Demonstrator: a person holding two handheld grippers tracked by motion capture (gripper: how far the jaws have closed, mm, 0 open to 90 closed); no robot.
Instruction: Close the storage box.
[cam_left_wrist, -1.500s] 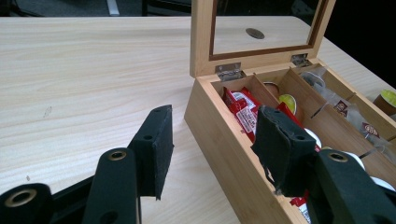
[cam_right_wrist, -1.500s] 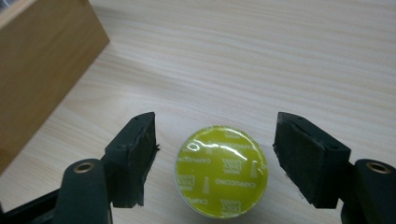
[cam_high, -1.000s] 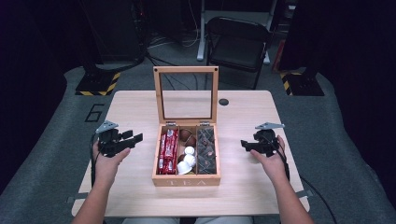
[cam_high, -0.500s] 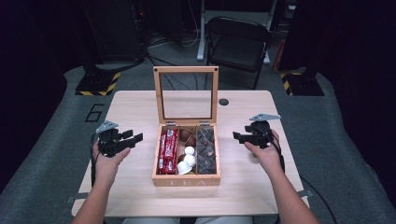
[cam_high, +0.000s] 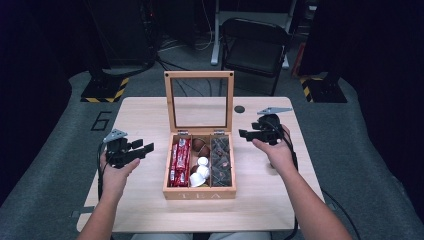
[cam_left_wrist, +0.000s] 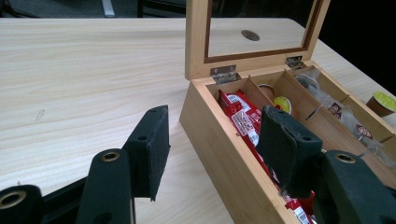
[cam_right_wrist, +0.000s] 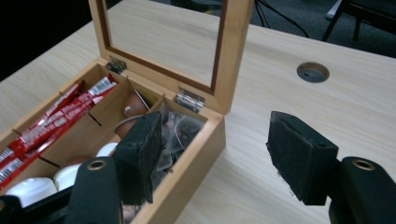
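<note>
Two black two-jaw grippers are held over a pale wooden table (cam_high: 150, 107), one on each side of an open wooden tea box (cam_high: 200, 192) with a glass-paned lid (cam_high: 199, 75) standing upright at its back edge. The left gripper (cam_high: 142, 150) is kept just left of the box, above the bare tabletop, apart from the box wall. Its jaws have just been opening, and nothing is seen between them; in the left gripper view the box's near corner lies in the gap beyond the pads. The right gripper (cam_high: 245, 134) is raised beside the box's right rear corner, jaws parted and empty, with no pad touching the wood.

The box is placed at the middle of the table. Red packets (cam_high: 179, 161) are laid in its left compartment, white and brown capsules (cam_high: 201, 167) in the middle one, and dark clear-wrapped sachets (cam_high: 220, 159) in the right one. A round cable hole (cam_high: 239, 109) is seen in the tabletop behind the right gripper.
</note>
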